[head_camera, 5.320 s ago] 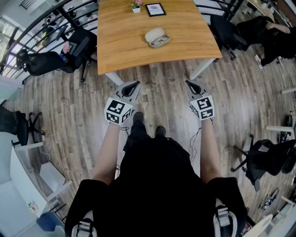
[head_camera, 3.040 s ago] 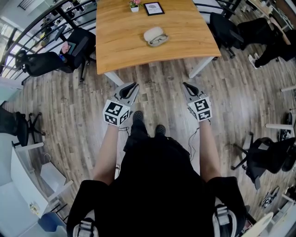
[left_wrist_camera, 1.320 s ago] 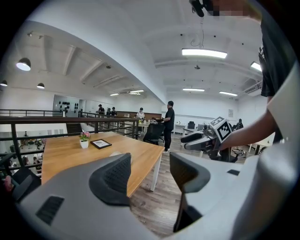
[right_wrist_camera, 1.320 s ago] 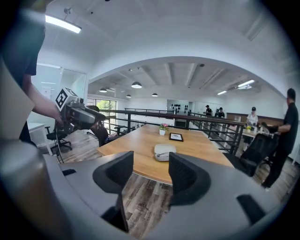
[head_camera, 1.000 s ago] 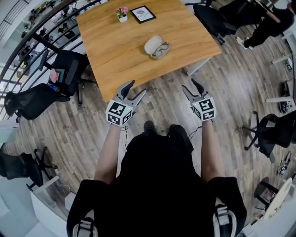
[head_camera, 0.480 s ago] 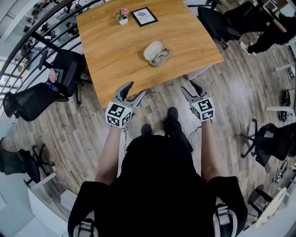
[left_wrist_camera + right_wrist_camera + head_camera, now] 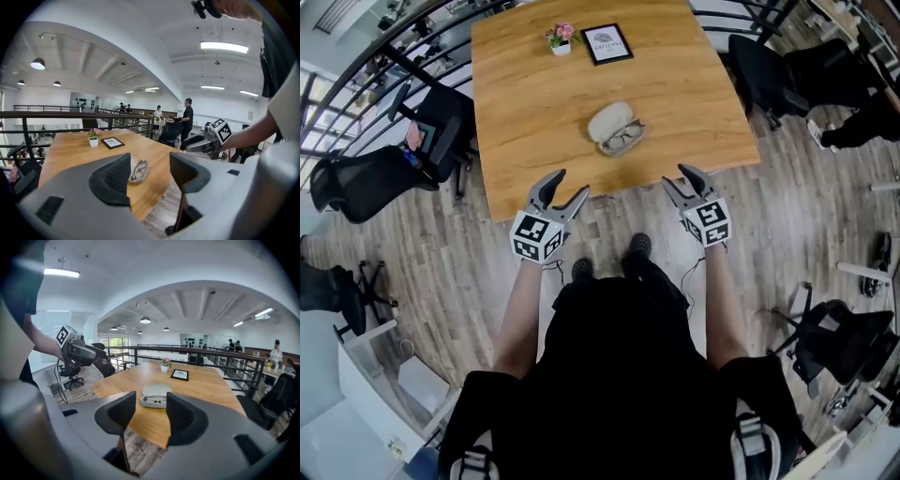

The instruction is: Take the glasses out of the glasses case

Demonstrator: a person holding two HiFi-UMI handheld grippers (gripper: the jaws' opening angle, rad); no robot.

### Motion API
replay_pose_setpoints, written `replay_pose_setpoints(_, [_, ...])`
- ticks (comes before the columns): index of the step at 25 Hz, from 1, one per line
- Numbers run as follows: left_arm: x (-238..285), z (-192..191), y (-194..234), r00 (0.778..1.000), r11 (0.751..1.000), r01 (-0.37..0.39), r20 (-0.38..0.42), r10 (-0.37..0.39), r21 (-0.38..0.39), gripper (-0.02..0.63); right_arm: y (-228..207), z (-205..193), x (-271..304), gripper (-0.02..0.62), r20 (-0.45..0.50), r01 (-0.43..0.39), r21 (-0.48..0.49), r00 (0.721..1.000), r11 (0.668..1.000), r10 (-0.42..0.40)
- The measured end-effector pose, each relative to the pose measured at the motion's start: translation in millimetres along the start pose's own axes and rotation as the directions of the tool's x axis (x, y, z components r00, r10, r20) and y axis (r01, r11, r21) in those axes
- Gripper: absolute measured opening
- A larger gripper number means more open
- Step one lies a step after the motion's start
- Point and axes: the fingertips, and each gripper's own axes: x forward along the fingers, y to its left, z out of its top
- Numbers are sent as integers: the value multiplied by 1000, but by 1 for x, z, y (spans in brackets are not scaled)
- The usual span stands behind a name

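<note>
An open pale glasses case (image 7: 610, 120) lies on the wooden table (image 7: 525, 103), with dark-rimmed glasses (image 7: 625, 141) in its near half. Both grippers hover at the table's near edge, short of the case. My left gripper (image 7: 571, 184) is open and holds nothing; in the left gripper view the case (image 7: 138, 169) shows beyond its jaws. My right gripper (image 7: 676, 177) is open, its jaws closing a little with nothing between them. In the right gripper view the case (image 7: 155, 391) and glasses (image 7: 153, 401) lie straight ahead on the table.
A small pot with pink flowers (image 7: 560, 37) and a dark picture frame (image 7: 607, 44) stand at the table's far side. Black office chairs (image 7: 366, 183) sit left and right (image 7: 764, 70). A railing (image 7: 206, 355) runs behind the table.
The person has walked up to the table. Both grippers moved forward to its near edge, and the case now lies much closer to them.
</note>
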Motion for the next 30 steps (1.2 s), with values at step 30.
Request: replay_pose_setpoints(30, [52, 2, 89, 989, 983, -137, 30, 142, -118, 262, -28, 24, 129, 164, -120, -244, -114, 966, 963, 231])
